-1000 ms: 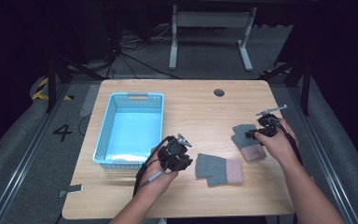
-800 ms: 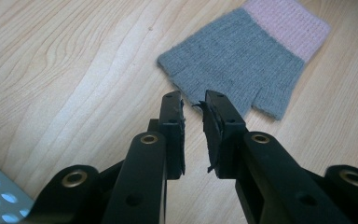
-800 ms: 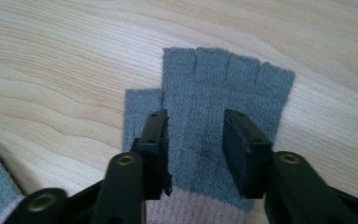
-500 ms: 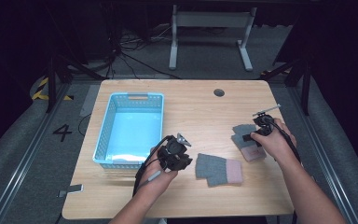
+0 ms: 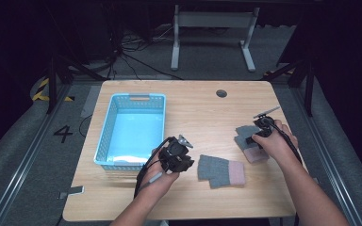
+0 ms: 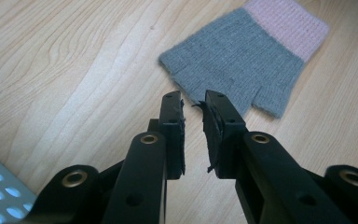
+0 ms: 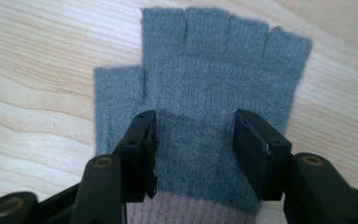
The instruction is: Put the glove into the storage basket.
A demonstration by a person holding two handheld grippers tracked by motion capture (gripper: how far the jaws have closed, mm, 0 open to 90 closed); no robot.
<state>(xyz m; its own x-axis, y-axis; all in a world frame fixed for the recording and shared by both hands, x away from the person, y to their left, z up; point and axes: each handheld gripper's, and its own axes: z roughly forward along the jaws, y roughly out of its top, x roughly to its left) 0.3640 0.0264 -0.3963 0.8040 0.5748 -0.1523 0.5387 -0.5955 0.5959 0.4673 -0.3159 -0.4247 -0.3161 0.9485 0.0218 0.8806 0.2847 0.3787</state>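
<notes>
Right gripper (image 7: 193, 140) hovering wide open over the far fingerless glove (image 7: 205, 88), jaws straddling the grey palm just above the pink cuff, nothing pinched yet. Glove lying flat on the wooden table (image 7: 28, 70), finger stubs pointing away from the gripper. Risk here, by the look of it: closing from this height and catching only air, or nipping a single knit layer so the glove peels open and slips on the lift. Pressing down too hard and scraping the tips on the wood, dragging the glove sideways instead of gathering it.

Left gripper (image 6: 193, 109) sitting near the second glove (image 6: 242, 56), jaws nearly pressed together with only a thin gap, empty, tips just at the finger-stub edge. From the high view, left gripper (image 5: 176, 155) resting between the blue basket (image 5: 104, 149) and that glove (image 5: 219, 170), right gripper (image 5: 259, 134) over the other glove (image 5: 244, 135) nearer the right edge. Possible trouble on this side: pushing forward with jaws this narrow and bunching the fabric away rather than grabbing it. Basket standing well apart from the right-hand glove, so a weak pinch likely dropping it during the carry across.
</notes>
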